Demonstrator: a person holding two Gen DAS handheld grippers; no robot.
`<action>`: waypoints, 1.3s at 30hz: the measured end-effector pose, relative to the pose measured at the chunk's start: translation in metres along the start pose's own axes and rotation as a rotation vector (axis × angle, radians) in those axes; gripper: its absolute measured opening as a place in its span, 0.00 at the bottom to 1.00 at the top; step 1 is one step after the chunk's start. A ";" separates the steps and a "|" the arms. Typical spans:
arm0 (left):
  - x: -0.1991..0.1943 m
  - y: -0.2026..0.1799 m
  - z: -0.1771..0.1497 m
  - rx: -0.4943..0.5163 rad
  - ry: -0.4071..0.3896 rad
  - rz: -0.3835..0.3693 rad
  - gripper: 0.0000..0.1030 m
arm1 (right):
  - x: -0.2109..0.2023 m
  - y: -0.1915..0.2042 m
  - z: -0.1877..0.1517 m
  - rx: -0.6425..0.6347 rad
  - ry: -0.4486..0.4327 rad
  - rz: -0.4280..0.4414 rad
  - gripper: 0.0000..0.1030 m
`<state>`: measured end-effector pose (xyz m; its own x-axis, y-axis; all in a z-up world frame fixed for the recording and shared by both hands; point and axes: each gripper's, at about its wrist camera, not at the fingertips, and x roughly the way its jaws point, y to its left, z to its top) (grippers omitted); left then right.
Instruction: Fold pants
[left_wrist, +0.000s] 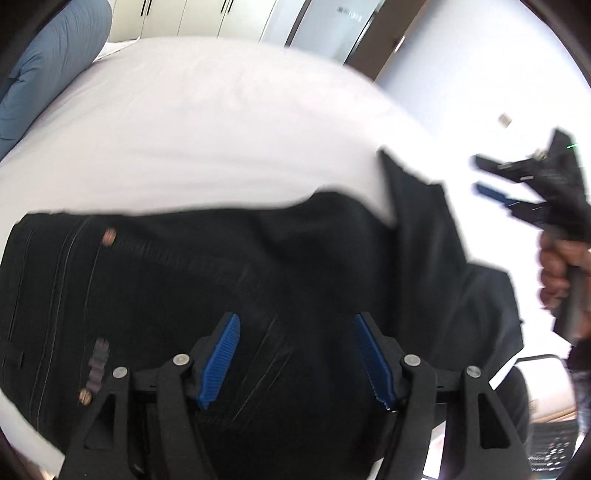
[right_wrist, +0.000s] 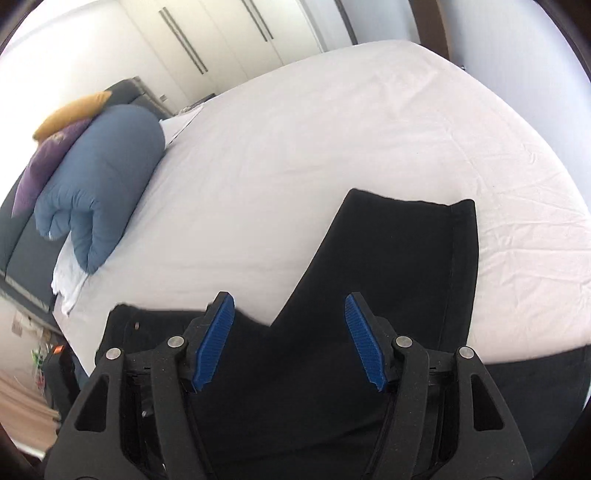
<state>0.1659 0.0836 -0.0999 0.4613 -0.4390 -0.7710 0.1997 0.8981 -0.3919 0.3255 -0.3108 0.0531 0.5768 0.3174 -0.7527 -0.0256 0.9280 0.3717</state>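
Lying on the white bed sheet (right_wrist: 332, 129), the black pants (right_wrist: 399, 258) sit below both grippers; the left gripper (left_wrist: 295, 354) and right gripper (right_wrist: 290, 339) hover with fingers released, grasping nothing.

White-sheeted bed (right_wrist: 332, 129) — pale wardrobe doors (right_wrist: 221, 33)

Wide stretch of bare white bed (right_wrist: 332, 129) is left free beyond the black pants (right_wrist: 388, 277), w/ open sheet also to their right. Far-left side is blocked by a rolled blue duvet (right_wrist: 99, 184) and cushions (right_wrist: 55, 147). Air above pants' right side is taken up by the right hand-held gripper (left_wrist: 480, 177), jaws apart.
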 end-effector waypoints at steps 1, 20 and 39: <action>0.004 0.004 0.006 -0.038 0.003 -0.081 0.57 | 0.010 -0.008 0.012 0.038 0.001 0.016 0.60; 0.062 0.064 -0.018 -0.332 0.151 -0.258 0.04 | 0.214 -0.018 0.097 0.009 0.273 -0.518 0.60; 0.067 0.024 0.011 -0.282 0.188 -0.131 0.04 | -0.027 -0.068 0.053 0.213 -0.179 -0.237 0.02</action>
<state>0.2115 0.0761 -0.1554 0.2749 -0.5708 -0.7737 -0.0121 0.8026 -0.5964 0.3551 -0.3924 0.0770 0.6807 0.0413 -0.7314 0.2861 0.9041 0.3173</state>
